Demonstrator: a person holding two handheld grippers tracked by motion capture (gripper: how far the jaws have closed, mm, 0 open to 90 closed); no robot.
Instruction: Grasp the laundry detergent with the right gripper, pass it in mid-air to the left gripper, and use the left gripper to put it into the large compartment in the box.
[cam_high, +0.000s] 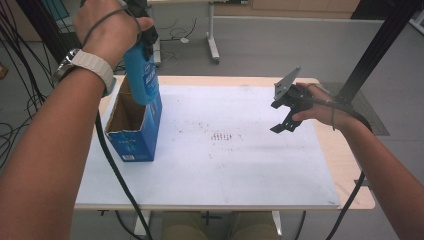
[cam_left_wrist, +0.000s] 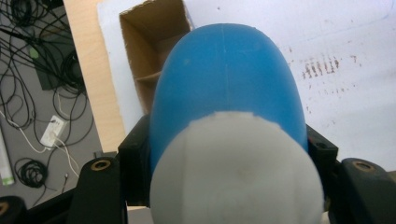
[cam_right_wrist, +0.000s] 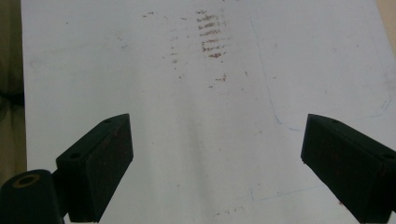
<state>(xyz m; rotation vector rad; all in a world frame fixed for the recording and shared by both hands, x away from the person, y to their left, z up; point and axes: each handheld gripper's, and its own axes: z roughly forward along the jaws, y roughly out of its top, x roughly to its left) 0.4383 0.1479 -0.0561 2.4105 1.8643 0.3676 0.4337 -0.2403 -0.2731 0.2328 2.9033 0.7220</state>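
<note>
Left gripper, high view: the left gripper (cam_high: 145, 35) sits at 11 o'clock of the frame, clamped on the upper part of a blue bottle (cam_high: 142, 75), raised in the person's left hand (cam_high: 107, 25).
Bottle, high view: upright, its lower end at or just inside the open top of the blue carton (cam_high: 135, 127); whether it touches the inside cannot be told.
Carton, high view: stands at 9 o'clock on the white table (cam_high: 225, 165), top flaps open, brown inside.
Right gripper, high view: the right gripper (cam_high: 285, 122) hovers at 3 o'clock over the table, well apart from the carton, holding nothing.
Left gripper view: both jaws press the bottle's sides just above its white cap (cam_left_wrist: 236, 172); the blue body (cam_left_wrist: 229, 79) points toward 12 o'clock at the carton's mouth (cam_left_wrist: 149, 60), where a cardboard divider shows.
Right gripper view: jaws spread wide at 8 and 4 o'clock, bare stained table (cam_right_wrist: 210, 116) between them, touching nothing.
Step in hand: judged to be the bottle at the carton's mouth, either going in or coming out.
Next move: calls for a straight vertical path clear of the carton walls and divider; the free right gripper could steady the light carton so it does not tip.
</note>
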